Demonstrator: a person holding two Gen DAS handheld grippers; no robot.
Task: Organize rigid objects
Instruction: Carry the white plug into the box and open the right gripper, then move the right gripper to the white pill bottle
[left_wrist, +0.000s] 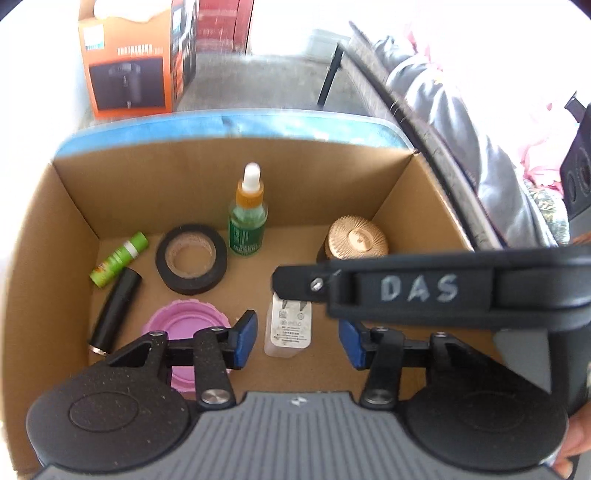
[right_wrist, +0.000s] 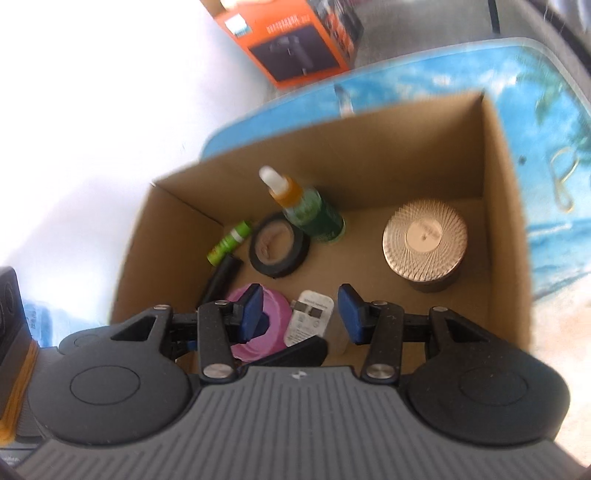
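Observation:
An open cardboard box (left_wrist: 74, 206) (right_wrist: 506, 206) holds several items: a white charger plug (left_wrist: 290, 325) (right_wrist: 310, 317), a pink lid (left_wrist: 181, 328) (right_wrist: 273, 314), a black tape roll (left_wrist: 191, 258) (right_wrist: 279, 245), a green dropper bottle (left_wrist: 248, 218) (right_wrist: 314, 210), a green tube (left_wrist: 118, 258) (right_wrist: 229, 242), a black cylinder (left_wrist: 116, 310) (right_wrist: 221, 280) and a gold-lidded jar (left_wrist: 356, 240) (right_wrist: 424, 240). My left gripper (left_wrist: 297, 338) is open above the plug. My right gripper (right_wrist: 301, 314) is open and empty above the box; its body crosses the left wrist view (left_wrist: 417, 288).
The box stands on a table with a blue beach-print cover (right_wrist: 554, 155). An orange product carton (left_wrist: 129, 62) (right_wrist: 295, 40) stands on the floor beyond. A grey padded seat (left_wrist: 461, 122) is at the right.

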